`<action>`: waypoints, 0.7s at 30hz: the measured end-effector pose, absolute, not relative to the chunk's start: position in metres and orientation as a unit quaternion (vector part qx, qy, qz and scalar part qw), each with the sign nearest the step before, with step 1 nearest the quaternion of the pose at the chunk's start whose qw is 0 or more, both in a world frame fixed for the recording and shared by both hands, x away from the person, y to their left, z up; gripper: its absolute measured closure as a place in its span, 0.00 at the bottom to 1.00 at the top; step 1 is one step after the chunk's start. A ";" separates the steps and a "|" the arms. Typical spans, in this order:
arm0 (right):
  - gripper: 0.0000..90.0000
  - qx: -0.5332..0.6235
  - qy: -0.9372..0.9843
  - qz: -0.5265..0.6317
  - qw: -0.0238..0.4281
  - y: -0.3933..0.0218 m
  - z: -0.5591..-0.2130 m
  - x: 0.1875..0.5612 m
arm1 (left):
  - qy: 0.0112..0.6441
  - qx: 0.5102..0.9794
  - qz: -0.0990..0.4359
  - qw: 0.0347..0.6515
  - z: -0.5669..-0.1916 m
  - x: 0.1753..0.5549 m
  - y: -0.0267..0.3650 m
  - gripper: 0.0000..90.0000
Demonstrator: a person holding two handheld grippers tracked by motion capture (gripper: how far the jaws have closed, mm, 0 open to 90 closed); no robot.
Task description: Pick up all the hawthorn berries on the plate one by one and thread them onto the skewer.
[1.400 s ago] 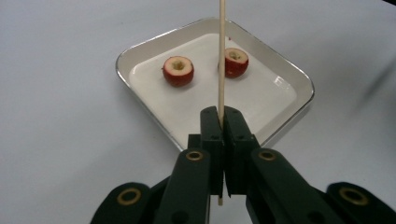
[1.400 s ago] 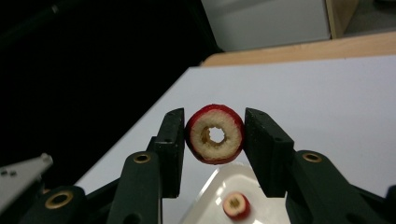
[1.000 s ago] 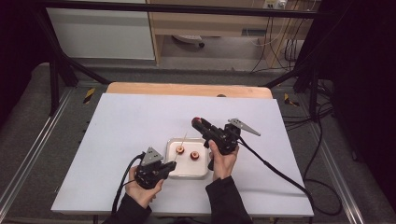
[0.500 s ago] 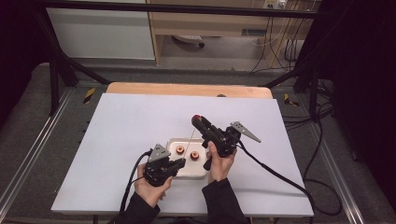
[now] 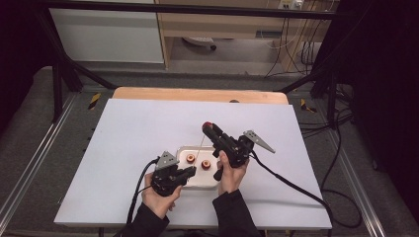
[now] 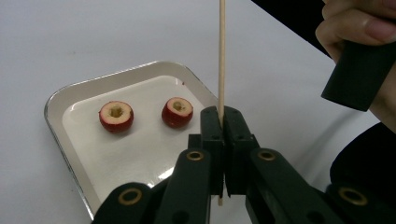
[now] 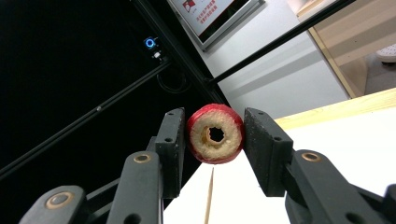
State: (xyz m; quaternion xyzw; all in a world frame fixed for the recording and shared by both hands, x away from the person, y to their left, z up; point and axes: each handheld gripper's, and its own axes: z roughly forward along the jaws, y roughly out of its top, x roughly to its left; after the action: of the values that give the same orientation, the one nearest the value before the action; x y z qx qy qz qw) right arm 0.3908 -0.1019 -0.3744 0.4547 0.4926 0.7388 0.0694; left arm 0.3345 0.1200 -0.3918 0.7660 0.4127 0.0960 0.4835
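Observation:
My left gripper point(image 6: 222, 122) is shut on a thin wooden skewer point(image 6: 222, 56) that stands upright between its jaws. Behind it a white tray point(image 6: 60, 93) holds two cored red fruits point(image 6: 116, 116) point(image 6: 177, 112), hollow side up. My right gripper point(image 7: 215, 135) is shut on a third cored red fruit point(image 7: 215, 134), its hole facing the camera, with the skewer tip point(image 7: 209, 196) just below it. In the high view the left gripper point(image 5: 188, 172) sits at the tray's point(image 5: 184, 149) near left, and the right gripper point(image 5: 207, 126) is raised above the tray with the fruit point(image 5: 207, 125).
The white table point(image 5: 128, 133) has a wooden strip point(image 5: 197, 95) along its far edge. Black frame posts and cables stand around the table. A cable point(image 5: 291, 182) trails from the right gripper across the table to the right.
The left gripper has moved right and closer to the tray with the skewer. The right gripper with the fruit has stayed raised over the tray, shifting slightly.

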 end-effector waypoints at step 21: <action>0.67 0.456 0.488 0.741 0.062 -0.101 -0.376 0.392 | 0.411 0.767 0.097 0.484 -0.391 0.335 0.120 0.98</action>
State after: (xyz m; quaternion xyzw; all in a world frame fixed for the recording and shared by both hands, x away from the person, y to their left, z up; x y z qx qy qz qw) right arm 0.3922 -0.1008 -0.3762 0.4564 0.4883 0.7413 0.0615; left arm 0.3351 0.1200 -0.3915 0.7667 0.4106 0.0974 0.4838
